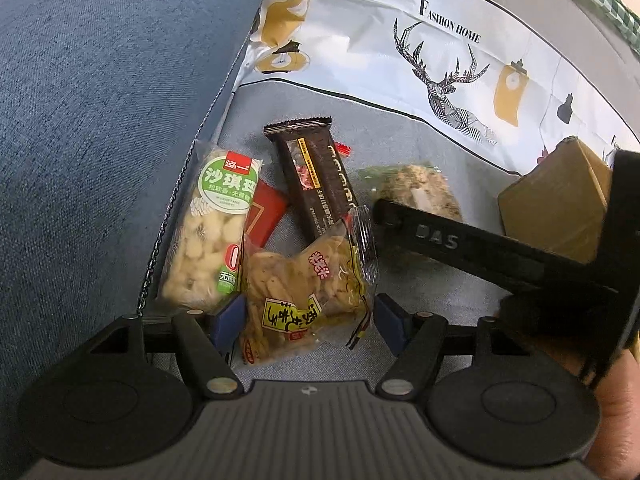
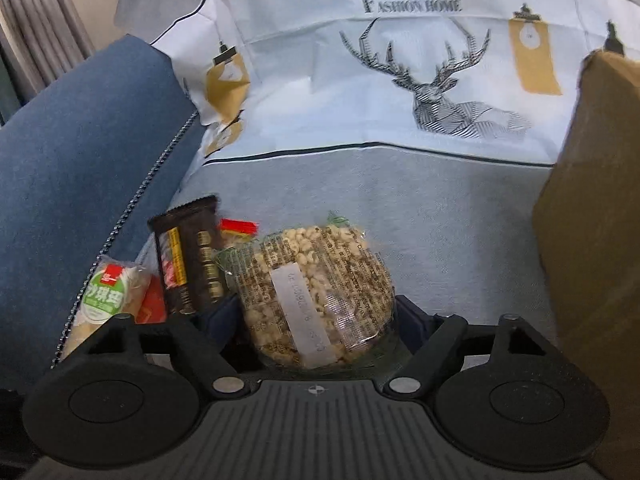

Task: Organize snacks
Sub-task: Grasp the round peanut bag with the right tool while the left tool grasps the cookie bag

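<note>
1. Straddling the puffed-grain bag, your right gripper has jaws spread wide, pads at either flank; firm contact is unclear, so treat it as not yet gripped. Closing hard could crush the puffs or burst the film.
2. Left gripper is likewise open around the yellow cracker pack, near centre of the grey seat cover. Its loose clear end flap could be all you catch, letting the pack slip.
3. White sachima pack lies just left, touching the left finger; closing may drag it along.
4. Brown bar overlaps the cracker pack's far edge and a red packet; lifting may tip both.
5. Right tool's arm crosses the left view; hands could clash.
6. Cardboard box stands far right, likely the destination; carry clear of its wall.
</note>
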Motion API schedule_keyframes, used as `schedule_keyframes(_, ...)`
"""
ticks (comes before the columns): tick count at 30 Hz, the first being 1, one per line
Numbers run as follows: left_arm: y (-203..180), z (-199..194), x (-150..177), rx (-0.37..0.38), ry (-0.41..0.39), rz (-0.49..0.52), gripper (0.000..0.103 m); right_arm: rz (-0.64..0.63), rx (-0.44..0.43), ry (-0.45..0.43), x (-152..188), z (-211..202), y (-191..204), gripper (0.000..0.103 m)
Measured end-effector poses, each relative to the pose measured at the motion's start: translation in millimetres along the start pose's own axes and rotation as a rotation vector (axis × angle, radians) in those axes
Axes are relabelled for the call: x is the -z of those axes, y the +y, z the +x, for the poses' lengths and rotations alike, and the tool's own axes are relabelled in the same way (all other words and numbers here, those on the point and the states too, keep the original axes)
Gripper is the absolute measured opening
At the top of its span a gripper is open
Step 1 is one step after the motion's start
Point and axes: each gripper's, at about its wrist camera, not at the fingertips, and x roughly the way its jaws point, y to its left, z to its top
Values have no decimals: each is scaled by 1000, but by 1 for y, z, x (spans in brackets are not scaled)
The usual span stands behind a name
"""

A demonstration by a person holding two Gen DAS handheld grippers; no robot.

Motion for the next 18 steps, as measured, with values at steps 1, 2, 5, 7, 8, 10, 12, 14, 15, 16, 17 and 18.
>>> schedule_keyframes(1,0,1,0,0,1,2,75,3,3,-6,0,-4,-1,81)
schedule_keyframes(2,0,1,0,0,3,2,75,9,4,-16,1,-9,-3,81)
schedule_keyframes(5,1,0,1,4,10,-1,75,9,31,-45,2,-25,-7,80)
schedule_keyframes(7,2,0,1,9,12,-9,75,-9,46,-61,3,-39,-7,80)
schedule_keyframes(8,3,0,1,14,14,-17,75,-19,53,-73,4,-49,-7,80)
schedule_keyframes(10,5,-1,2,22,17,-28,75,-30,60,-98,8,-72,-7,80)
schedule_keyframes(12,6,-3,2,26,19,-35,75,-29,66,-111,13,-97,-10,80)
schedule_keyframes(14,7,-6,4,30,16,-46,75,-37,32,-102,19,-121,-10,81)
schedule_keyframes(15,7,-9,5,32,11,-50,74,-42,9,-85,21,-130,-9,81)
schedule_keyframes(16,7,-12,6,36,3,-54,71,-43,-20,-69,26,-143,-9,81)
schedule_keyframes(17,8,-15,7,45,-4,-59,70,-52,-26,-74,30,-154,-7,81)
schedule_keyframes(18,8,-18,8,58,-10,-71,66,-83,-28,-83,35,-165,-3,81)
